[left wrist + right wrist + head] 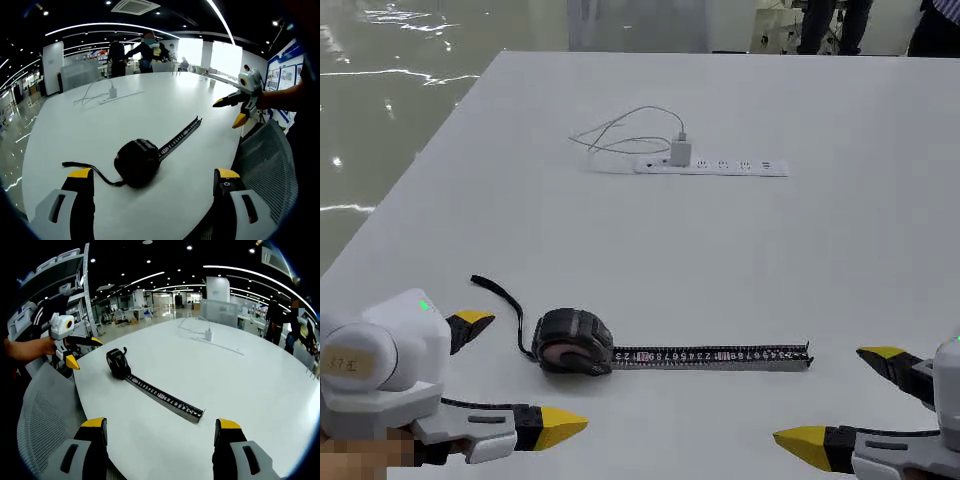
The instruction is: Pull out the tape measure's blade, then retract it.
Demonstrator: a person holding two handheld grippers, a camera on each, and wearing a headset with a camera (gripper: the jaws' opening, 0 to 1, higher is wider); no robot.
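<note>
On the big white table (720, 260) in front of me, I hold my two tongs near the close edge. My left tongs (536, 371) are spread wide and pinch nothing. My right tongs (818, 393) are spread wide too, and they hold nothing. The black tape measure (574, 341) lies on the table between them, just beside my left tongs. Its blade (710, 356) sticks out to the right and lies flat on the table. The tip of the blade stops near my right tongs but does not touch them. Far across the table lies a white power strip (720, 166). A looped white cord (620, 135) lies to its left, and a small white charger (679, 152) is plugged into it. A thin black strap (500, 295) curls out from the left side of the tape measure.
</note>
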